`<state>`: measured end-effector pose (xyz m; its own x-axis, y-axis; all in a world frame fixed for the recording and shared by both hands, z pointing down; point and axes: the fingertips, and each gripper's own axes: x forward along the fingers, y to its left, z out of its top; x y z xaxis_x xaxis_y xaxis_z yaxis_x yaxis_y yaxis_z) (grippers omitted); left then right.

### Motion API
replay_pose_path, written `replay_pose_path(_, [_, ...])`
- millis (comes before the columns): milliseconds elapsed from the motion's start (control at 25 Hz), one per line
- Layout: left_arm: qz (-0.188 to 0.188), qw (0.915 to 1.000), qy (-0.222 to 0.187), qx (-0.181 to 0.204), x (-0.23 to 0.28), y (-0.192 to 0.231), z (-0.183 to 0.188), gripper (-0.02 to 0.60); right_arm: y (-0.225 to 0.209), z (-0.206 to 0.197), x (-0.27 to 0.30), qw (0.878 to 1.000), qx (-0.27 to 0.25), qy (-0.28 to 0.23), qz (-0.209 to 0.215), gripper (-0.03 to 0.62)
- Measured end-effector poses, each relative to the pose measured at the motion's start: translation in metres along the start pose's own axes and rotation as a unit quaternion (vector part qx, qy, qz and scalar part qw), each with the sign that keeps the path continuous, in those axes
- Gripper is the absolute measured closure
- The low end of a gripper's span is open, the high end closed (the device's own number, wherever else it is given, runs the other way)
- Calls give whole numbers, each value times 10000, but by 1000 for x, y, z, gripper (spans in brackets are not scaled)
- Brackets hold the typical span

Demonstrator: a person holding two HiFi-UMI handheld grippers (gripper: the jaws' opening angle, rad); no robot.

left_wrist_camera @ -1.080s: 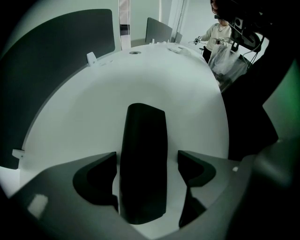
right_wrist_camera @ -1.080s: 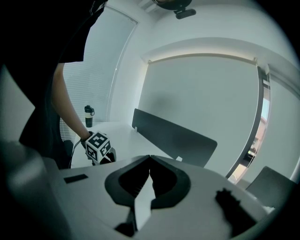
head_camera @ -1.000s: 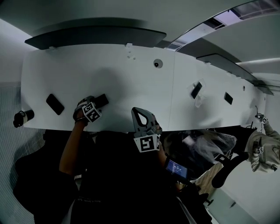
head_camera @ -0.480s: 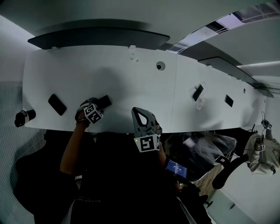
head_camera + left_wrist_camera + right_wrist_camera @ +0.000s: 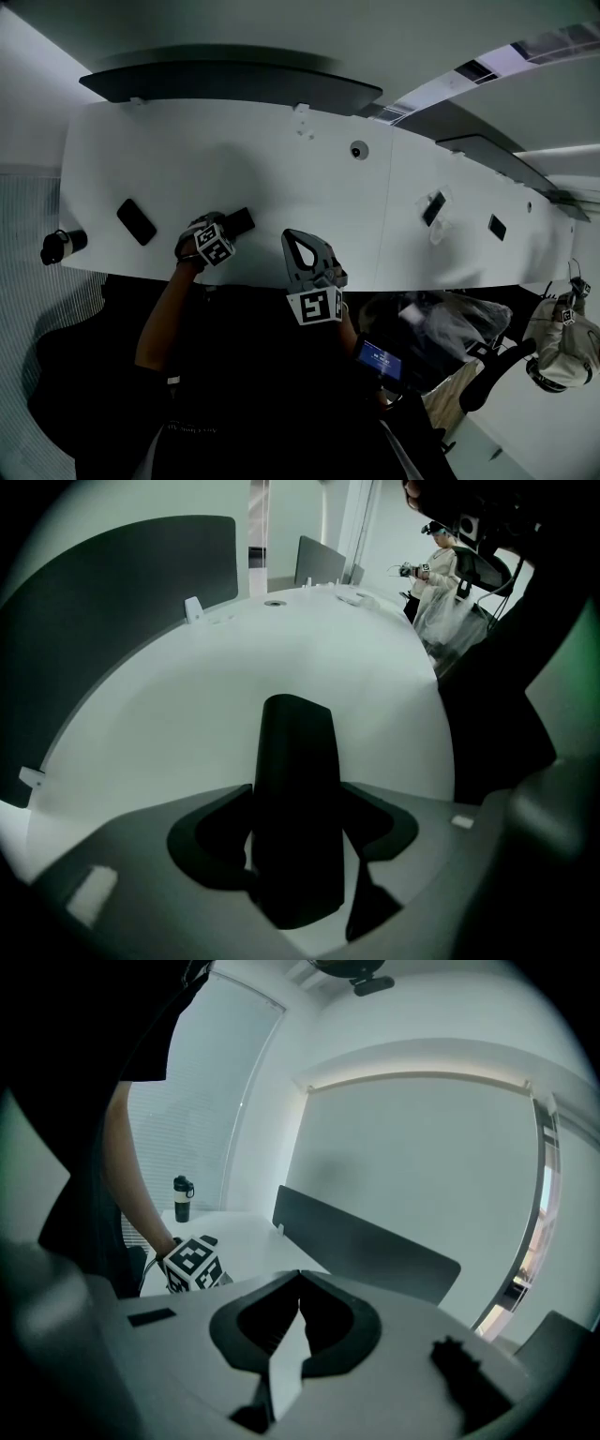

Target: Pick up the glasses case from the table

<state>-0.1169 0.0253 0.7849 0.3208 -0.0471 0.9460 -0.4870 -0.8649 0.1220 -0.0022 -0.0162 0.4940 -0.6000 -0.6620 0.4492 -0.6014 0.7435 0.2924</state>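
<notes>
The black glasses case [image 5: 240, 221] lies on the white table [image 5: 309, 187] near its front edge. My left gripper [image 5: 225, 232] points steeply down over the case's near end. In the left gripper view the case [image 5: 295, 780] stands between the jaws, which have just been closing. A thin pale gap still shows on each side, so the left gripper [image 5: 302, 878] is open around it. My right gripper [image 5: 298, 246] hovers at the table's front edge, right of the case. Its fingers meet at the tip, so the right gripper [image 5: 300, 1283] is shut on nothing.
A black phone [image 5: 137, 221] lies left of the case and a dark bottle [image 5: 58, 246] stands at the far left edge. Two more dark devices [image 5: 433, 208] [image 5: 497, 227] lie far right. A dark divider panel [image 5: 225, 82] runs along the back. Another person [image 5: 562, 328] stands right.
The whole table has slid a little right and down in the head view. The left gripper has stayed over the case. The right gripper looks unmoved in the picture.
</notes>
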Motion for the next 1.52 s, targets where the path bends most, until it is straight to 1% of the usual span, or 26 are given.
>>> replay_pose_path(120, [-60,10000,26,2,0,-1,0,288,2,5,3,10000,-35,-23,-20,586])
replay_pose_path(520, [-119,9998,-125,-48,-2,1,-1,291,11,10,6,9999,-39,13,-97,586])
replay_pose_path(640, [-195,9994,-237,-187,-4,1,-1,293,13,12,7,9999,-26,24,-119,586])
replay_pose_path(840, [-363,9963,-492,-596,-11,0,0,293,13,11,7,9998,4,55,-179,586])
replay_pose_path(960, [-495,9919,-739,-911,-18,-1,2,293,14,10,8,9998,11,64,-198,586])
replay_pose_path(1200, [-683,9784,-1323,-1432,-42,5,20,293,14,12,13,9997,35,77,-208,586])
replay_pose_path(1400, [-731,9659,-1894,-1606,-61,14,36,293,19,18,22,9999,8,15,-143,586])
replay_pose_path(1520, [-727,9603,-2058,-1737,-74,17,41,293,20,22,26,9999,0,-35,-94,586])
